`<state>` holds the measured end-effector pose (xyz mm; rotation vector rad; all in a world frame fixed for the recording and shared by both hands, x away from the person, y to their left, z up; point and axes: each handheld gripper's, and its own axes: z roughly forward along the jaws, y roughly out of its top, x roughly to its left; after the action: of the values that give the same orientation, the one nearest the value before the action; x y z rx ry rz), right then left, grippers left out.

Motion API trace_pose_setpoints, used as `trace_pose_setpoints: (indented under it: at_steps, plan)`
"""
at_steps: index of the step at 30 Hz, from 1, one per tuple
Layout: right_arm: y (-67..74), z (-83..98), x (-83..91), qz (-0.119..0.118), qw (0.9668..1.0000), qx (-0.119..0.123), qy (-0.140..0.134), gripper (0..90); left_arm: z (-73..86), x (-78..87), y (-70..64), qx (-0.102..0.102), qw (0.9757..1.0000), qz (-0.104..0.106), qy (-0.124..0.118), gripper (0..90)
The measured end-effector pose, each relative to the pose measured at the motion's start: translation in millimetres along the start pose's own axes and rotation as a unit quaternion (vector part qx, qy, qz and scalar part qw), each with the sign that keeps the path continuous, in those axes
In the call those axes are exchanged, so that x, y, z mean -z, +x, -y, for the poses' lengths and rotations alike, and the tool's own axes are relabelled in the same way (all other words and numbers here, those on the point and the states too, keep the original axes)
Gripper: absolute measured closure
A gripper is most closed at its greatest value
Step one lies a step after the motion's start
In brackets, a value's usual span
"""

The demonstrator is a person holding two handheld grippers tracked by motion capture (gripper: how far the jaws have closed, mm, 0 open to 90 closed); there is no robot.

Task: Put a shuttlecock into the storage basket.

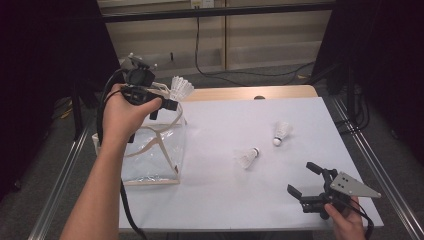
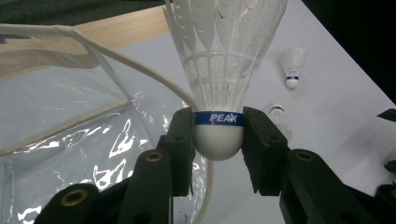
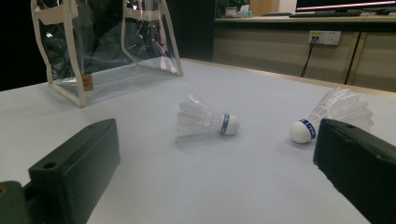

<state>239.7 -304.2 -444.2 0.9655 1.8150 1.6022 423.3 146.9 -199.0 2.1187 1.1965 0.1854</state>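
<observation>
The left tool (image 2: 218, 140) grips a white feathered shuttlecock (image 2: 219, 88) by its cork above the clear plastic bag (image 1: 155, 150), not yet dropped in. Two shuttlecocks (image 1: 247, 157) (image 1: 281, 133) remain on the white counter (image 1: 225, 195); the right tool (image 1: 306, 179) rests wide open, empty.

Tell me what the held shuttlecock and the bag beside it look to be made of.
Shuttlecock: the white skirt looks like moulded plastic, judging by its regular ribbed lattice; the smooth, matt white base could be foam or cork under a coating, with a glossy blue printed band. The left gripper clamps that base.
Bag: clear, glossy plastic film, creased and glinting, edged with cream trim that looks like fabric.
</observation>
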Motion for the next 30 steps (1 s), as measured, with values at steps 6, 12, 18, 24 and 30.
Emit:
trace_pose_setpoints:
  at_steps: [6,12,18,24,30]
  plan:
    - [0.0,0.1,-0.1,0.000,1.0000,-0.001,0.001,0.2,0.4,1.8,3.1,0.003,1.0000,-0.003,-0.002,65.6]
    - [0.0,0.0,0.2,0.000,1.0000,-0.001,0.000,0.2,1.0,3.5,6.4,0.007,0.9999,-0.007,-0.002,65.6]
    - [0.1,0.0,0.0,0.000,1.0000,0.000,0.001,0.2,1.4,4.4,8.2,0.011,0.9999,-0.010,-0.003,65.6]
    - [0.0,0.1,0.1,0.001,1.0000,-0.001,0.001,0.2,2.0,5.6,11.1,0.018,0.9998,-0.013,-0.005,65.6]
    - [-0.1,0.1,0.0,0.001,1.0000,0.000,0.001,0.2,3.5,7.7,16.0,0.026,0.9994,-0.019,-0.010,65.6]
